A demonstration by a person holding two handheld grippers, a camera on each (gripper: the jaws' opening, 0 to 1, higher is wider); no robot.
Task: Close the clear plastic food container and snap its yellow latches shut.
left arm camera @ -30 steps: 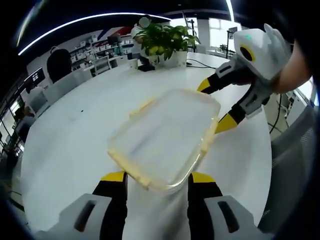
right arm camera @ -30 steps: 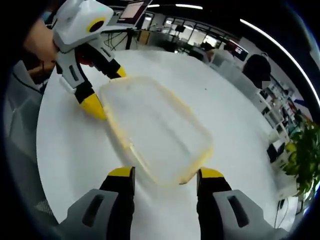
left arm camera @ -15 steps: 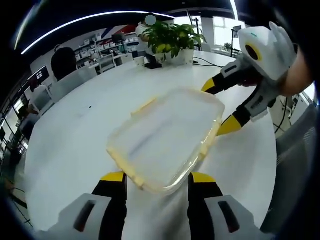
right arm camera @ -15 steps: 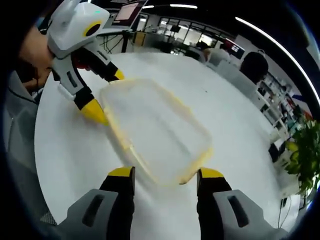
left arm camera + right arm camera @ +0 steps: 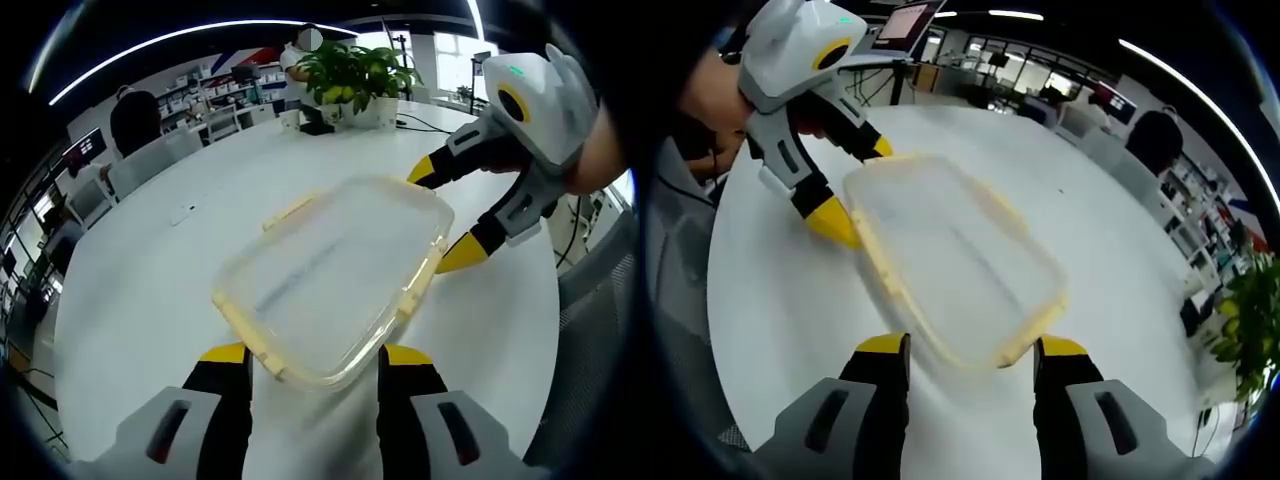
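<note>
A clear plastic food container (image 5: pixel 330 275) with yellow latches (image 5: pixel 288 211) lies lid-down-flat on the white round table (image 5: pixel 150 290). My left gripper (image 5: pixel 316 355) is open, and the container's near end sits between its yellow-tipped jaws. At the far end my right gripper (image 5: pixel 442 212) is open too, one jaw on each side of that end. The right gripper view gives the same layout reversed: container (image 5: pixel 950 260), right gripper (image 5: pixel 972 348) at the near end, left gripper (image 5: pixel 853 185) at the far end. A yellow latch (image 5: pixel 880 270) runs along the long side.
A potted plant (image 5: pixel 345 75) stands at the table's far edge, and it also shows as a plant (image 5: pixel 1250 310) at the right. Office chairs (image 5: pixel 135 165) ring the table. The person's hand (image 5: pixel 605 150) holds the right gripper. A monitor (image 5: pixel 905 20) stands beyond the table (image 5: pixel 1090 240).
Both views have shifted slightly with the hands. The container stays between the two open grippers, in the same relation as before.
</note>
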